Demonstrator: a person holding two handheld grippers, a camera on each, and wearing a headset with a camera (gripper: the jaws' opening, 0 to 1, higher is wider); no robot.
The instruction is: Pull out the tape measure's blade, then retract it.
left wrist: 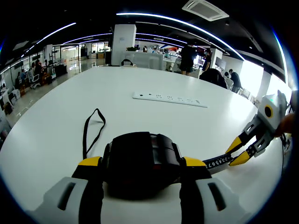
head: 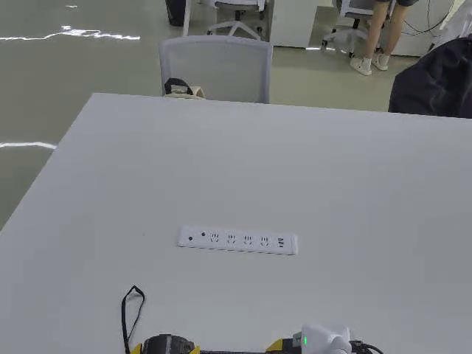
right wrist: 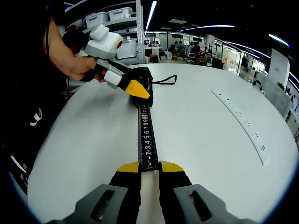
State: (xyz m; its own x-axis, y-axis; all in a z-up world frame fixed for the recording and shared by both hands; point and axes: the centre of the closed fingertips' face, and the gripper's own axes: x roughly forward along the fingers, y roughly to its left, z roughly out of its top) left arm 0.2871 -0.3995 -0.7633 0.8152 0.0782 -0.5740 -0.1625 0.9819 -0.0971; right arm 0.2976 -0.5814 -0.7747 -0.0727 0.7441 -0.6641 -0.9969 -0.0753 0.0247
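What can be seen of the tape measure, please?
The tape measure has a black, plastic-looking case with a black wrist strap lying loose on the white table. The left gripper clamps the case. Its black blade, with white numbers, is pulled out, its end pinched by the right gripper.

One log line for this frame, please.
stage: blade partly out | left gripper: shut on tape measure case | right gripper: shut on blade tip | blade: stretched between grippers over table | power strip: apart, beyond
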